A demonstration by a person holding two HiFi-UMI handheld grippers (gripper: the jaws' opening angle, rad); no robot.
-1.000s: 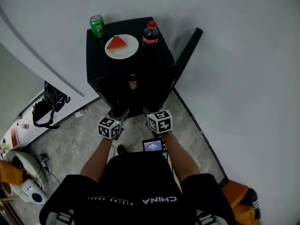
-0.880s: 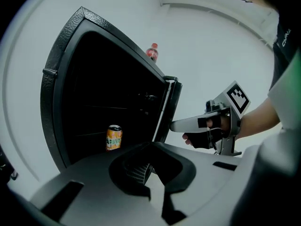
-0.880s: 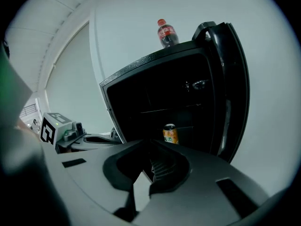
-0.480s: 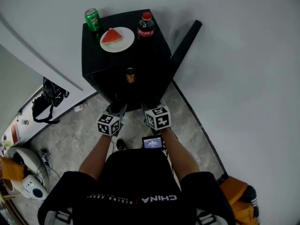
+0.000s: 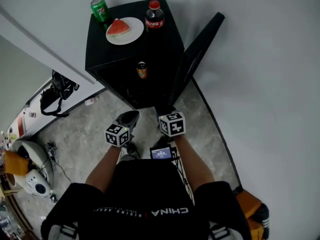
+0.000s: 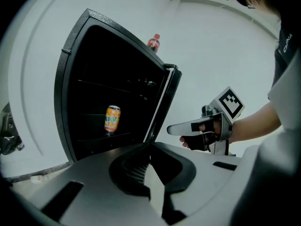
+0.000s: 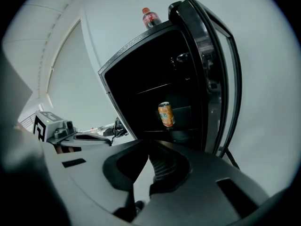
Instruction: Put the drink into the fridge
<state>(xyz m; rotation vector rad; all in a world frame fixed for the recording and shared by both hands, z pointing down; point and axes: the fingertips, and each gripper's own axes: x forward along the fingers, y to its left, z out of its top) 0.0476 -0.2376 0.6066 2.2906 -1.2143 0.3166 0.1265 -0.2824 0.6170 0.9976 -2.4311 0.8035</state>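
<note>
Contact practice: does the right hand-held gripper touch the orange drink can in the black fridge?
Apart. The right gripper view shows the orange drink can standing well beyond the shut hand-held gripper.

Watermelon slice point(image 5: 120, 27) on white plate point(image 5: 136, 29), black bag point(image 5: 57, 91) on floor point(image 5: 85, 129)

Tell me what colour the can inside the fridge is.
The can is orange. It shows best in the left gripper view.

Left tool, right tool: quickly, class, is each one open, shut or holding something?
Left tool: shut, holding nothing.
Right tool: shut, holding nothing.
</note>
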